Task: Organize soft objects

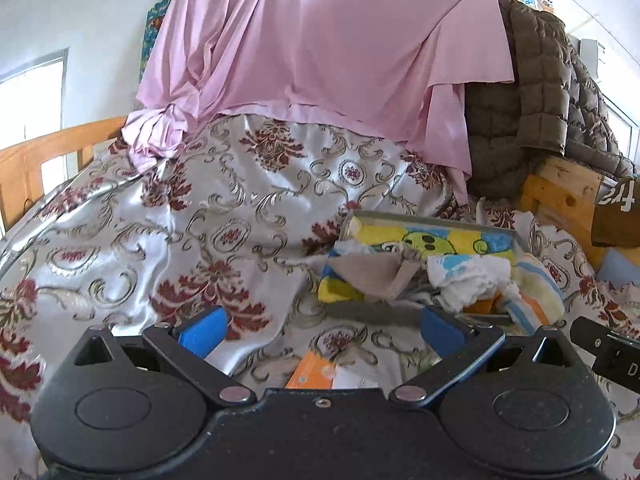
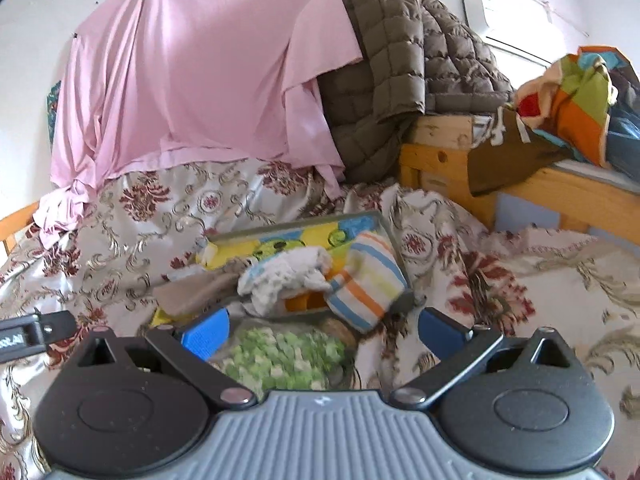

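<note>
At the far left a pink sheet hung from above and draped down onto the bed, probably to curtain off the wall side; below it the floral bedspread lay rumpled across the bed; the left tool hovered over that bedspread with its blue pads spread wide and nothing between them, a small orange packet lying on the cover just beneath it; a little right and ahead sat a shallow gray tray holding the soft objects, its rim apparently meant to keep them gathered in one spot; inside it a cartoon-print cloth lay flat along the far wall, a tan cloth sagged over the near left edge, a white crumpled cloth was bunched in the middle, and a striped towel leaned over the right rim, half in and half out, so it seemed not yet tidied; the right tool hung just short of the tray, jaws likewise wide apart and gripping nothing, with a green-and-white fuzzy cloth lying loose between and under its pads, seemingly next in line for sorting; further right a brown quilted jacket was slung over a wooden frame, and at the far right a multicolored cloth lay heaped on a wooden ledge
</note>
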{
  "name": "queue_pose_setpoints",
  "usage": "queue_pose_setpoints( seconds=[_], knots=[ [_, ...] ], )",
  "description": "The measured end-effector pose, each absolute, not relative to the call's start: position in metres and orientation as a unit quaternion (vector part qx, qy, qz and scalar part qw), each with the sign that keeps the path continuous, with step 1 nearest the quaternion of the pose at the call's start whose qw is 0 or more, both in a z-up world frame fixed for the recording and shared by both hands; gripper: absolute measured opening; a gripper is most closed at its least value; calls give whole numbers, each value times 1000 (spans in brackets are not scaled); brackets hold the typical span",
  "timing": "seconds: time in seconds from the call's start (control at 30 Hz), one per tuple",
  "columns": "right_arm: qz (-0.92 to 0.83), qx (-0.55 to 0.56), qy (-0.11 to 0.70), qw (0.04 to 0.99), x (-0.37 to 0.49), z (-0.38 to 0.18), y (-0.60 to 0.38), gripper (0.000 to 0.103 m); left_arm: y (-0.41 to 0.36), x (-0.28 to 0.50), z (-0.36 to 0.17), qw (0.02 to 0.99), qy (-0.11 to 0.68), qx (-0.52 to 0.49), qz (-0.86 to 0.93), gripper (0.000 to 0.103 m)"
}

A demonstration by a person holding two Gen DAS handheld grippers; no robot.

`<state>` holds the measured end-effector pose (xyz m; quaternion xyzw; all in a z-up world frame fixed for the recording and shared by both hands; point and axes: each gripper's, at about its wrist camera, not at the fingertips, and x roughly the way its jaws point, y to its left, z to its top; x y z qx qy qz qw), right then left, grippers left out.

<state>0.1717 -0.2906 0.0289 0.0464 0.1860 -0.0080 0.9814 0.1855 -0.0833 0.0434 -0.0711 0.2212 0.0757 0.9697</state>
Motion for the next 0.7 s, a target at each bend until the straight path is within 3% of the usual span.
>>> queue_pose_setpoints(
  seconds=[0.37,0.7],
  knots=[
    [-5,50,160,986,129,26,-280,103,-63,132,36,969,204,-106,90,102],
    [-2,47,137,989,92,25,-264,103,-62,102,27,979,181,-55,79,102]
  ],
)
